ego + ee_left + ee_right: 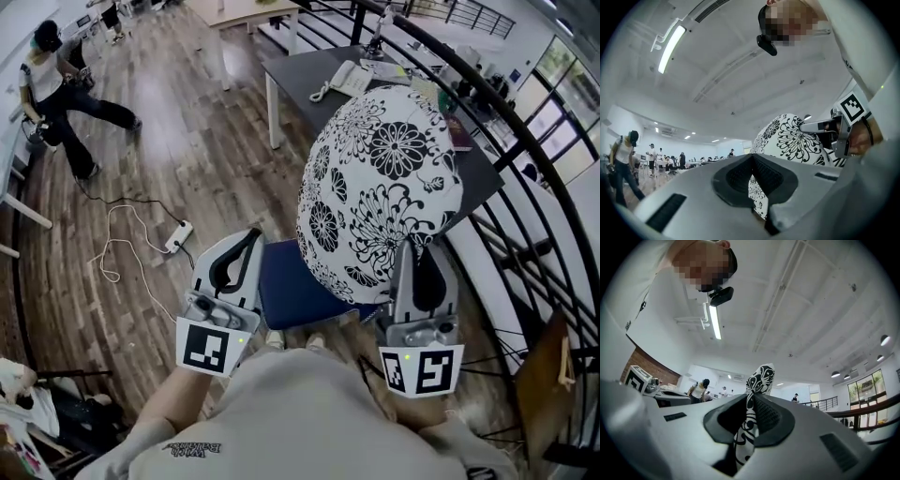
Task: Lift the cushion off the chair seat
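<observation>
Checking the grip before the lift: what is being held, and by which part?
The right gripper pinches the floral cushion by a fold of fabric at its lower edge; the left gripper holds nothing.

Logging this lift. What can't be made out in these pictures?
- Head view: the cushion hides much of the seat and desk.
- Left gripper view: unclear whether the left hand-held gripper pinches cushion or only frames it.
- Right gripper view: the right hand-held gripper hides most of the pinched cushion.

White-shelled left gripper [247,238], right gripper [424,255]; black pads [228,272]; pale T-shirt [309,412]
</observation>
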{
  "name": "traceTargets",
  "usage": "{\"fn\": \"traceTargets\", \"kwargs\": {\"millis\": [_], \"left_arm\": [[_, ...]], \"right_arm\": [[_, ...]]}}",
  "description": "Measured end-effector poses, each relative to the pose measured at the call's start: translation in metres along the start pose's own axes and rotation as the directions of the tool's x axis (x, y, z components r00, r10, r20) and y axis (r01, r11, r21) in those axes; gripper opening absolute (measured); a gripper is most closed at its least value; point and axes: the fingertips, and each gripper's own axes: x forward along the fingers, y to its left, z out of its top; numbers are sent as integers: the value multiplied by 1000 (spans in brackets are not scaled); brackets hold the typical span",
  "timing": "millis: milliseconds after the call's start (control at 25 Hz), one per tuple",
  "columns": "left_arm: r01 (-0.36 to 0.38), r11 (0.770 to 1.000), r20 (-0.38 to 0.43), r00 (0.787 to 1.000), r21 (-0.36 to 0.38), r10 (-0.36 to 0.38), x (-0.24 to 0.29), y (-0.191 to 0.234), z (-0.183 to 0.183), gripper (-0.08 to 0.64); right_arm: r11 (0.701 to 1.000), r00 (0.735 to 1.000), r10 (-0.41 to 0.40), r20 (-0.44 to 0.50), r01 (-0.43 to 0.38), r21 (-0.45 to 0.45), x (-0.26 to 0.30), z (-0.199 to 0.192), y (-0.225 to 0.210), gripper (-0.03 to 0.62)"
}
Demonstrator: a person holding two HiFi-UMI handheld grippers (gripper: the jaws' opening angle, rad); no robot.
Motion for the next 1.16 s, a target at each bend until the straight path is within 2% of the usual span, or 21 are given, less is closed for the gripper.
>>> {"fn": "traceTargets", "kwargs": {"millis": [200, 480, 880, 1160], "left_arm": [[2, 1000, -59, 998, -4, -2, 15, -9, -6, 5], [-38, 999, -69, 997, -24, 36, 21, -15, -9, 5], [-51, 999, -86, 995, -9, 50, 13, -10, -11, 5], [-90, 996, -99, 991, -3, 89, 14, -4, -19, 5]], "right_arm": [[999, 998, 40, -41, -40, 14, 6, -8, -9, 35], [997, 997, 68, -30, -67, 24, 7, -10, -12, 35], [998, 998, 65, -15, -64, 21, 8, -8, -8, 35], [998, 998, 56, -20, -56, 12, 7, -16, -9, 35]]}}
